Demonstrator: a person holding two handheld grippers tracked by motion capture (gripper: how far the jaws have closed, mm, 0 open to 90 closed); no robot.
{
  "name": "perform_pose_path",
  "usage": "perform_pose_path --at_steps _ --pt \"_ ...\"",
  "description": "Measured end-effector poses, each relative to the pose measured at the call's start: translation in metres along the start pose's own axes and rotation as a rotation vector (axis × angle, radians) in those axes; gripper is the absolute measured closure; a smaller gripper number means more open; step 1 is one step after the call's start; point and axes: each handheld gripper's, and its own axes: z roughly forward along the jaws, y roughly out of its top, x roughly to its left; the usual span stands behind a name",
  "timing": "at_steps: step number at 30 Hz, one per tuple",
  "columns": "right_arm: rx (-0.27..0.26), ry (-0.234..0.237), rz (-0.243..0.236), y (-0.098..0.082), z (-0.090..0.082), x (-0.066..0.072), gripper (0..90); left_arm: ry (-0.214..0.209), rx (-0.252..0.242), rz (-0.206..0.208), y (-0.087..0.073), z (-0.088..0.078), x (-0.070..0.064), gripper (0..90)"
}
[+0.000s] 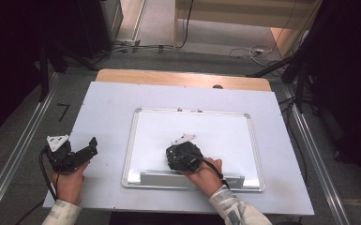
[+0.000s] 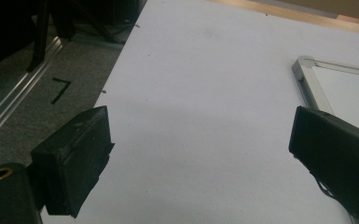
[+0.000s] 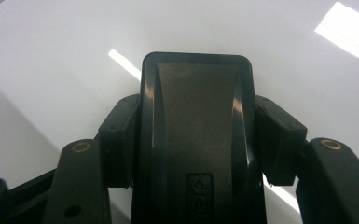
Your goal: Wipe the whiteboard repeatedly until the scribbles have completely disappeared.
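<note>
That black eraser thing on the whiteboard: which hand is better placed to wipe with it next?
The right. Its tongs are already shut on the eraser, over the whiteboard. The left tongs are open and empty, off beside the board.

Left hand rests low at the near left, sleeve visible at the wrist. Left gripper points forward and to the right, jaws standing wide apart with nothing between them. Right hand reaches further forward. Right gripper points down and away, jaws clamped on a black eraser.
</note>
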Motion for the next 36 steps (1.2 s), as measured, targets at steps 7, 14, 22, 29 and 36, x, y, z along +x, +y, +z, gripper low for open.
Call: perform_pose_path --at_steps 7,14,22,29,36 --pt "-0.006 -0.006 0.011 -0.001 0.000 -0.001 38.6 0.001 0.002 0.002 0.000 0.000 0.000 6.0" --pt "-0.013 0.012 -0.024 0.008 0.006 0.016 38.7 -0.004 0.002 0.010 0.000 0.002 -0.004 6.0" --pt "-0.010 0.016 -0.030 0.011 0.008 0.022 38.7 -0.008 0.004 0.008 0.001 0.003 -0.003 6.0" --pt "-0.008 0.016 -0.032 0.010 0.007 0.021 38.7 -0.005 0.002 -0.002 0.001 0.002 0.000 6.0" --pt "-0.006 0.007 -0.024 0.005 0.004 0.014 38.7 -0.006 0.002 0.001 0.000 0.002 -0.001 6.0"
